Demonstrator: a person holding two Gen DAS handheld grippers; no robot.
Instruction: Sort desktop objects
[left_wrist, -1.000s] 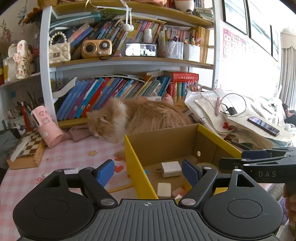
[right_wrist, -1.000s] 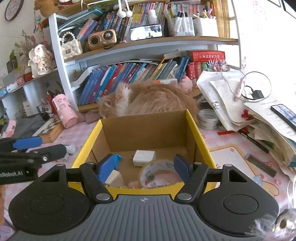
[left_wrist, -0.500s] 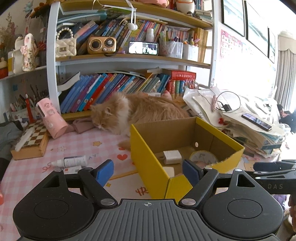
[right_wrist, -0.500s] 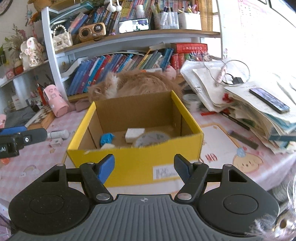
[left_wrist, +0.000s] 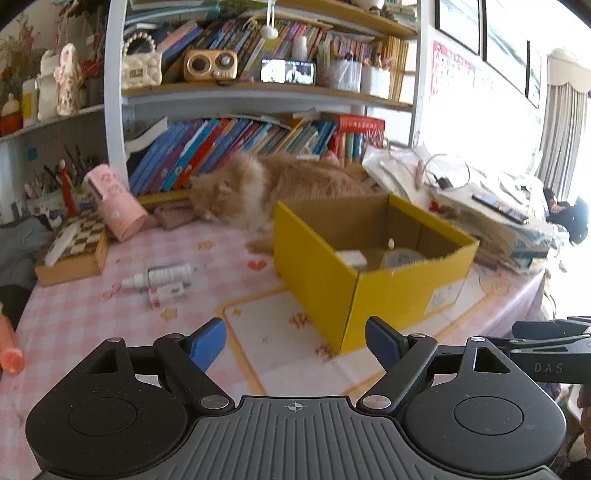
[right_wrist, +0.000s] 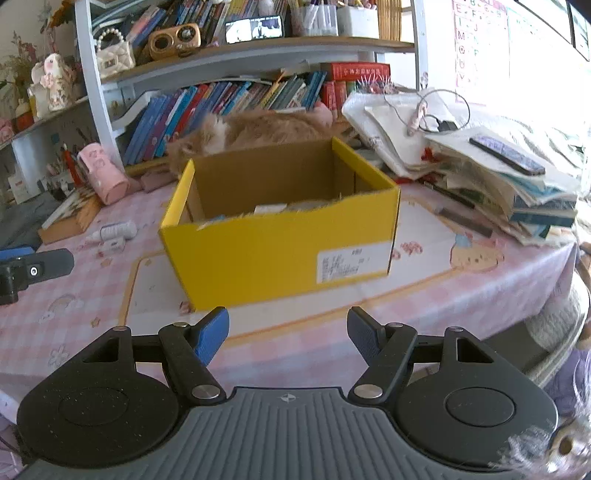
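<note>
A yellow cardboard box (left_wrist: 321, 269) (right_wrist: 258, 254) stands on the pink checked tablecloth. It holds a white charger (left_wrist: 351, 257) and a tape roll (left_wrist: 402, 256). A small white bottle (left_wrist: 162, 275) (right_wrist: 114, 232) and a small packet (left_wrist: 166, 293) lie on the cloth left of the box. My left gripper (left_wrist: 295, 341) is open and empty, well in front of the box. My right gripper (right_wrist: 288, 332) is open and empty, near the table's front edge.
An orange cat (left_wrist: 273, 188) lies behind the box against the bookshelf (left_wrist: 240, 92). A pink case (left_wrist: 114, 203) and a chessboard box (left_wrist: 74, 247) are at the left. A pile of papers with a phone (right_wrist: 506, 155) is at the right.
Both grippers have drawn back from the box toward the table's front edge. The box now looks smaller and its outer walls show. Both stay open.
</note>
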